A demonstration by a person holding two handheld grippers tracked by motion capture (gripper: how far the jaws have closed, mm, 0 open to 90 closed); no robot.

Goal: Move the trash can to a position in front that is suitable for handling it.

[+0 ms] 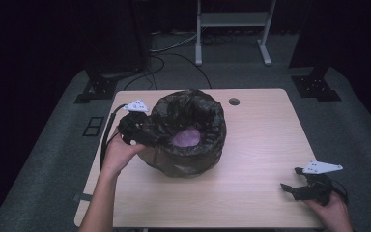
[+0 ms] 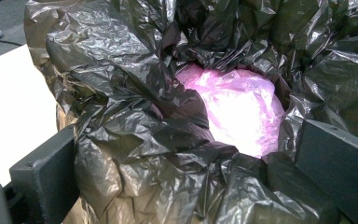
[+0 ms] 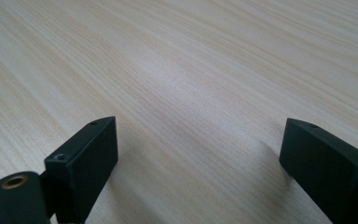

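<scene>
The left gripper (image 1: 142, 133) is set at the near-left rim of the black bin bag (image 1: 188, 135), its jaws spread wide with crumpled black plastic bunched between them. Inside the bag, which stands on the left half of the wooden table (image 1: 261, 145), a pink bag (image 1: 187, 137) is seen. The right gripper (image 1: 292, 186) is held low over bare wood at the near right corner, well apart from the bag, jaws wide and nothing between them.

I saw the bin bag (image 1: 188, 135) standing on the table's (image 1: 251, 145) left half, a smaller bag (image 1: 187, 137) inside it; the table's right half lay bare.
</scene>
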